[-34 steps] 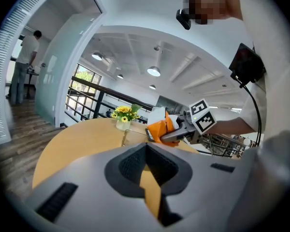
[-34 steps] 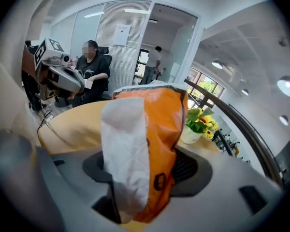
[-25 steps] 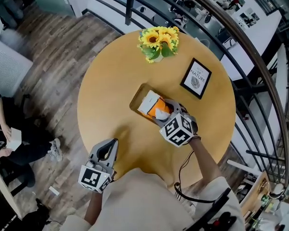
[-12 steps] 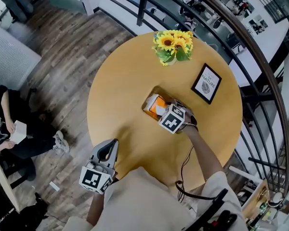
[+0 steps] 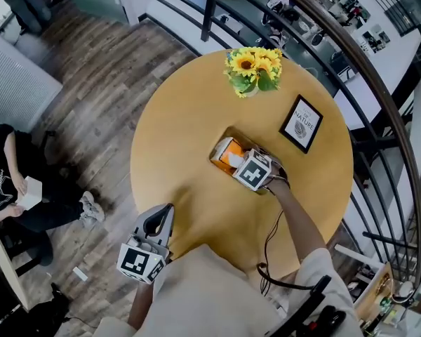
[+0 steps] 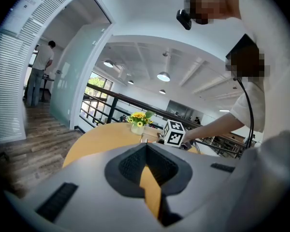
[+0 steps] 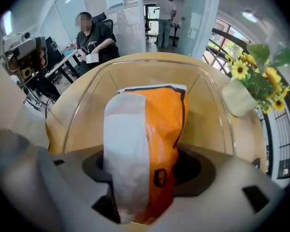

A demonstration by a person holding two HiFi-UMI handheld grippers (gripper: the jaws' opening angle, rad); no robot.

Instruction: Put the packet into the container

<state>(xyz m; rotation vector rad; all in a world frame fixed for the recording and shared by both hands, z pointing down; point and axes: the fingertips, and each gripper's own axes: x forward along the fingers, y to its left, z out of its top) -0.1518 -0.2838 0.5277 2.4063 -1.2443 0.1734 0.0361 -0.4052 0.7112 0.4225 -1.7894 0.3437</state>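
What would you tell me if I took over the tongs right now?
Left tongs: shut, empty, held by the near edge of the table.
Right tongs: pointing steeply down, clamped on the orange and white packet.
Packet: its far end reaches down into the clear container in the middle of the table.
Done: packet gripped and lowered into the container.
Left: open the right tongs so the packet stays inside, then lift them out.

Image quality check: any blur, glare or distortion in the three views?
Head view: sharp, even light, soft shadows on the table. Left gripper view: heavy fisheye, dark corners, close foreground blurred, mosaic patches up top. Right gripper view: fisheye, packet soft near the lens, flowers slightly blurred.
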